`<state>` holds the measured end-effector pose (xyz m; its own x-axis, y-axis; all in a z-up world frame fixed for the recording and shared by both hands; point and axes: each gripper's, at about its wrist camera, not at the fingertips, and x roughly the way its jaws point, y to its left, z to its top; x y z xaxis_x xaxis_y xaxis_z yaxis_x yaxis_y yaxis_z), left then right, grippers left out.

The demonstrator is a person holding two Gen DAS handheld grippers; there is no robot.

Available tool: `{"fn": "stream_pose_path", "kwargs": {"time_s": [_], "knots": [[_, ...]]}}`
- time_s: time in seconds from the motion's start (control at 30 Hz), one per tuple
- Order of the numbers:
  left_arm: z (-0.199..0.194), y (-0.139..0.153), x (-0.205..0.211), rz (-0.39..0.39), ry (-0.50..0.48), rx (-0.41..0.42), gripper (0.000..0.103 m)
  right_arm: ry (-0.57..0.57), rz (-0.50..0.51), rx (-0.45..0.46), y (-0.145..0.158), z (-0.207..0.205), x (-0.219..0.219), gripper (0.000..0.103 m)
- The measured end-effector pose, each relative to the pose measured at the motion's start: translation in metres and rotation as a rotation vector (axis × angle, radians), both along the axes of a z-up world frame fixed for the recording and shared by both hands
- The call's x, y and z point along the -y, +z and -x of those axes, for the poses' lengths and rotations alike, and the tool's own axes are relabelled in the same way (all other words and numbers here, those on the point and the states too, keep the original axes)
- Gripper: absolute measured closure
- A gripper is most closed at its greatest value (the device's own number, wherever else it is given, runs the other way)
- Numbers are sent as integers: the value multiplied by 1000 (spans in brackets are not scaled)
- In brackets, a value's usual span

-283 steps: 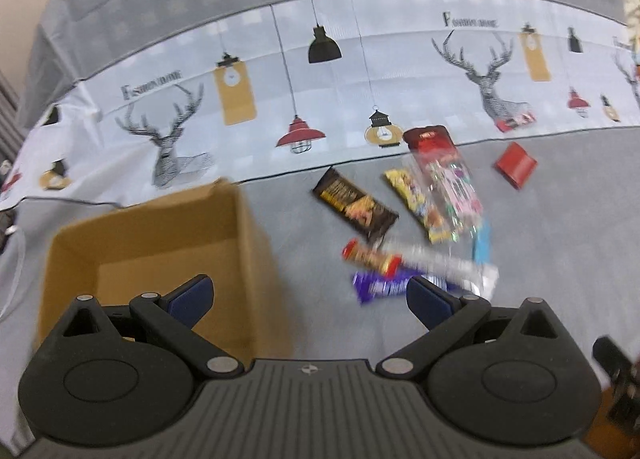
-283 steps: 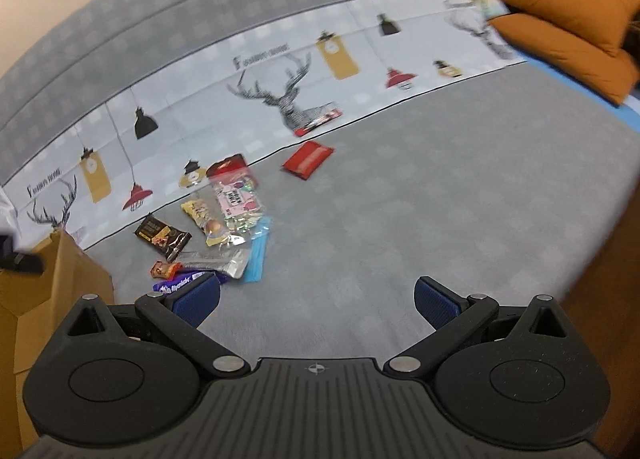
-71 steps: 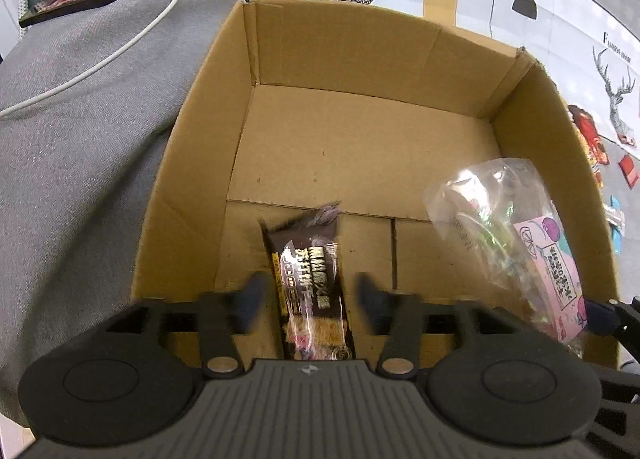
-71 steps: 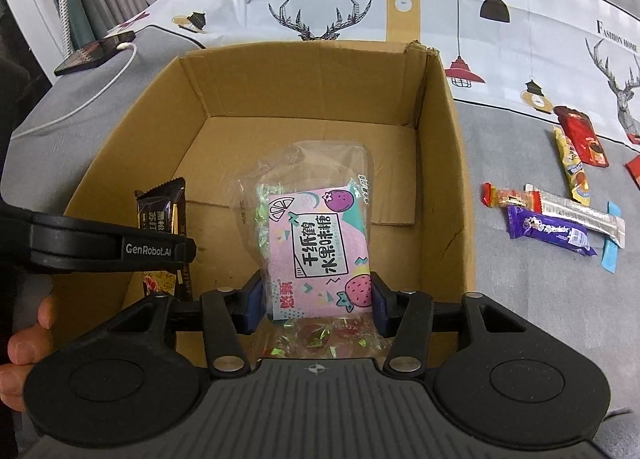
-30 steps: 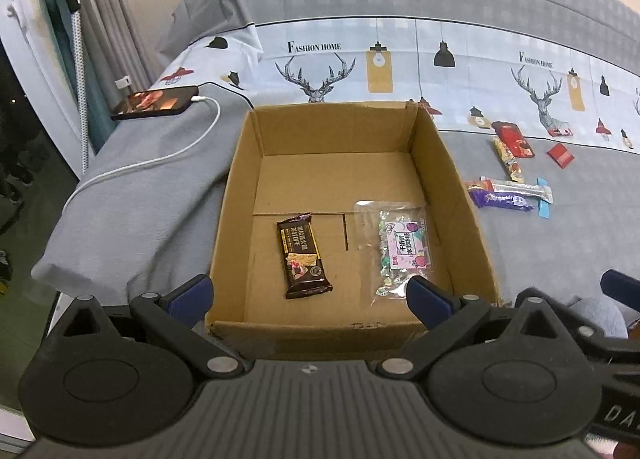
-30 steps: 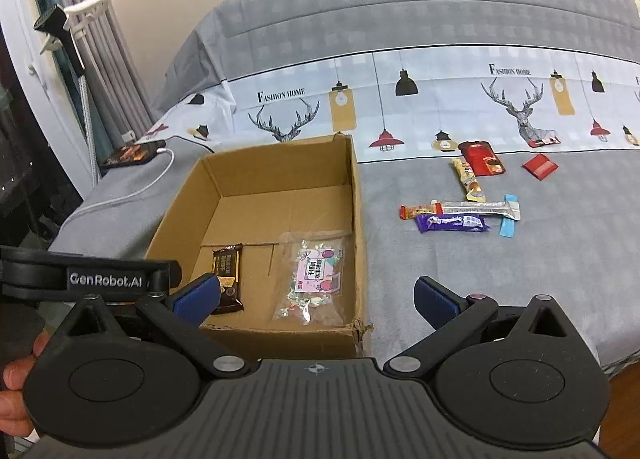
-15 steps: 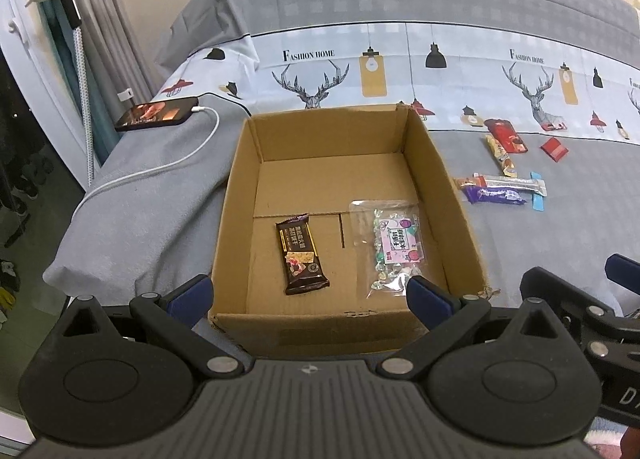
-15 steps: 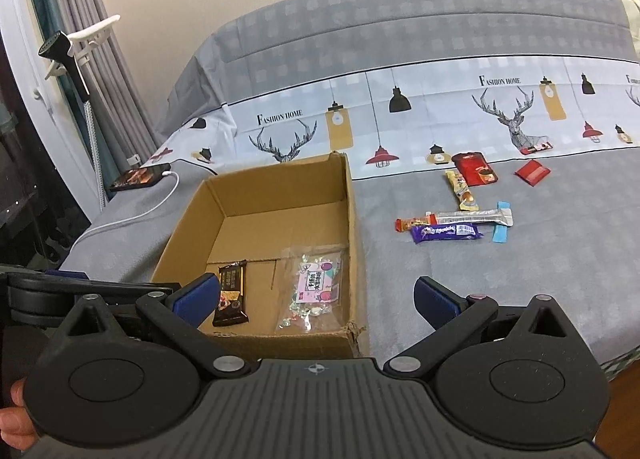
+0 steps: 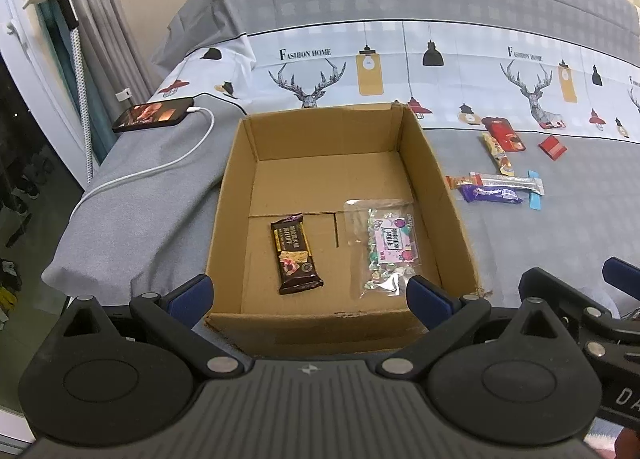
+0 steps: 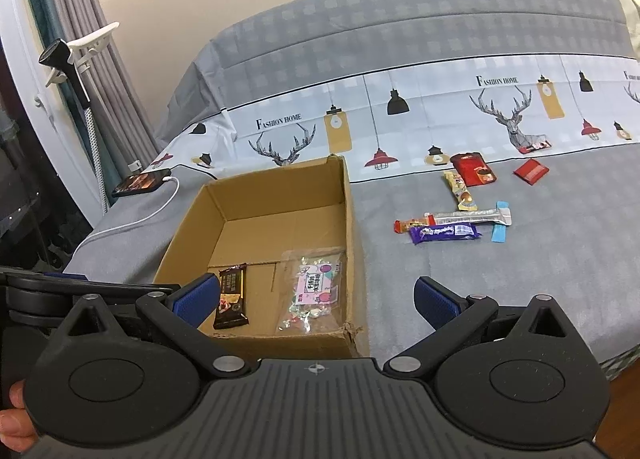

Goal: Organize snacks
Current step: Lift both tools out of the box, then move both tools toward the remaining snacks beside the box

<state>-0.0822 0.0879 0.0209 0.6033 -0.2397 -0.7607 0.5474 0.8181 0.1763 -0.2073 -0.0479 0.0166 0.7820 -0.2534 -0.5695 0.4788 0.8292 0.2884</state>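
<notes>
An open cardboard box (image 9: 328, 131) (image 10: 352, 203) stands on the grey bed. Inside lie a dark brown bar (image 9: 296, 255) (image 10: 231, 295) and a clear candy bag with a pink label (image 9: 386, 247) (image 10: 314, 287). Several snacks lie on the bed right of the box: a purple bar (image 9: 491, 193) (image 10: 444, 233), a silver bar (image 9: 512, 181) (image 10: 472, 215), a yellow bar (image 10: 459, 190), a red pouch (image 10: 473, 168) and a small red packet (image 10: 530, 171). My left gripper (image 9: 310, 293) is open and empty, held back in front of the box. My right gripper (image 10: 314, 297) is open and empty, beside it.
A phone (image 9: 154, 114) on a white charging cable (image 9: 160, 169) lies left of the box near the bed's edge. Curtains and a clip-on holder (image 10: 76, 59) stand at the far left. The bed's front edge drops off below the box.
Both grippers have let go of the brown bar and the candy bag in the box, opened, and pulled back and up away from it.
</notes>
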Motion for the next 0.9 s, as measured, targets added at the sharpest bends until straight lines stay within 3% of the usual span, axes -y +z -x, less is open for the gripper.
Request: {"fn": "stream_pose_path", "kwargs": {"time_s": [0.23,0.6,0.9], "knots": [[8,-2,40,-23,-63,11,0,-42,-25,7,-5,6,23,0],[14,-16,136,-49,-193,-6,0,-207,-59,0,-21,34,94,0],[-31,-52,254,-20,-234,-79,0,-364,-8,-40,-40,50,187,0]]}}
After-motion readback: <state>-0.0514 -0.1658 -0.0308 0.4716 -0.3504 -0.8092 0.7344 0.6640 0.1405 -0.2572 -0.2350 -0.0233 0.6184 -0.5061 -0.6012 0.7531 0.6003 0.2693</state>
